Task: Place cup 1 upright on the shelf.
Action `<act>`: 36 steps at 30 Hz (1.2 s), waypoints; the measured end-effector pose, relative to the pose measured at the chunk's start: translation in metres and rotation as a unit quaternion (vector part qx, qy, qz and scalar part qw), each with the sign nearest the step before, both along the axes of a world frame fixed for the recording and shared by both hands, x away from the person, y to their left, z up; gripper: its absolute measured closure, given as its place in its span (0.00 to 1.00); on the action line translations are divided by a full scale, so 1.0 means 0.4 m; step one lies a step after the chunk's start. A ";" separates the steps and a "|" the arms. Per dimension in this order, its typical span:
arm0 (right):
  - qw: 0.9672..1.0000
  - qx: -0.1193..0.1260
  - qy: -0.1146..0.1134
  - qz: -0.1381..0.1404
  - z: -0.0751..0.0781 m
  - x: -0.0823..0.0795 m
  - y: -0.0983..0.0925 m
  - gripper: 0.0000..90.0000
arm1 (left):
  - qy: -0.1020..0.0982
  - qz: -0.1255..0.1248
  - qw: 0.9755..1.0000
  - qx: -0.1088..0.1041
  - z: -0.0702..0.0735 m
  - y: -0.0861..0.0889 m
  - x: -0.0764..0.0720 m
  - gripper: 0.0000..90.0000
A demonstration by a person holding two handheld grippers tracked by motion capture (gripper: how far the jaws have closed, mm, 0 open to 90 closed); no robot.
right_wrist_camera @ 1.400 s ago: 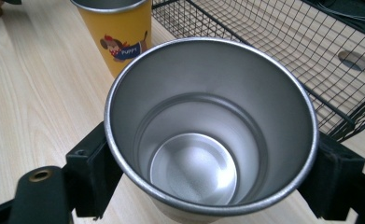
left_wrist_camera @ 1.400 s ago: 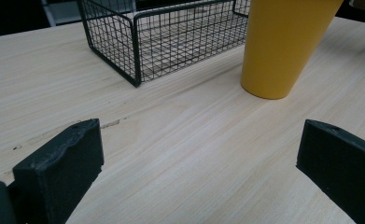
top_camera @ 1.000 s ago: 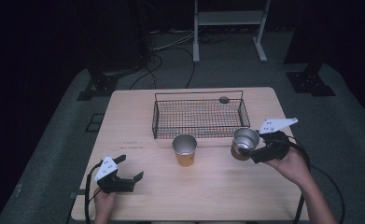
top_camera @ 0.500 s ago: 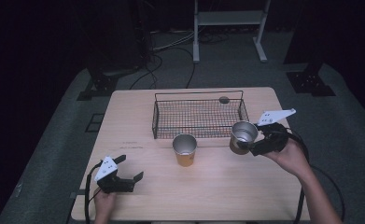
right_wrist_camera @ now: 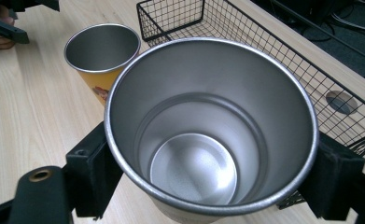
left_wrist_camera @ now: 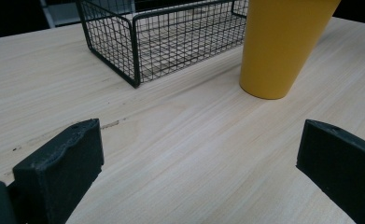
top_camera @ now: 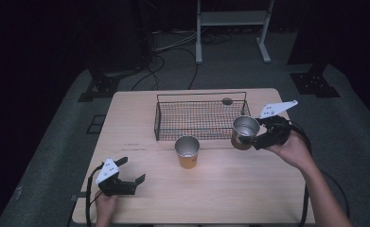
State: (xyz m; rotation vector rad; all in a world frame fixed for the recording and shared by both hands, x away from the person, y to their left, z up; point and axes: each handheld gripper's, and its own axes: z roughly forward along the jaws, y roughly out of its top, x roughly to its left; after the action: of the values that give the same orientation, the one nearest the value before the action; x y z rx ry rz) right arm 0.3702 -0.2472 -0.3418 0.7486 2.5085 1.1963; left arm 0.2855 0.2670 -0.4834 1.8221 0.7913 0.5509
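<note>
The table (top_camera: 230, 189) is seen from high up and far back in the high view, looking forward and down. The left gripper view is taken low over the wood, very near, facing the wire basket (left_wrist_camera: 171, 37) and the yellow cup (left_wrist_camera: 283, 42). The right gripper view is taken from close above the steel cup (right_wrist_camera: 213, 130). Basket and yellow cup are shared by all three views.

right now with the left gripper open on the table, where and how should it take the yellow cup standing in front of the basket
Grip the yellow cup across its outer wall, just below the rim, coming in level from the near left, where the left gripper rests with open jaws. The cup stands upright and tapers toward its base, so a higher grip is less likely to slip. The wire basket blocks the far side.
</note>
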 end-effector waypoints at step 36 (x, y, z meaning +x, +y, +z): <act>1.000 -0.008 0.000 -0.007 0.059 0.147 0.051 0.20 | 0.000 -0.002 1.000 -0.004 0.000 0.002 -0.001 0.00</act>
State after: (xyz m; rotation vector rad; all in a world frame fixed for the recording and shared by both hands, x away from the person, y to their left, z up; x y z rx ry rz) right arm 0.4291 -0.2268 -0.3181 0.7620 2.5048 1.1709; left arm 0.2851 0.2679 -0.4834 1.8167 0.7878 0.5452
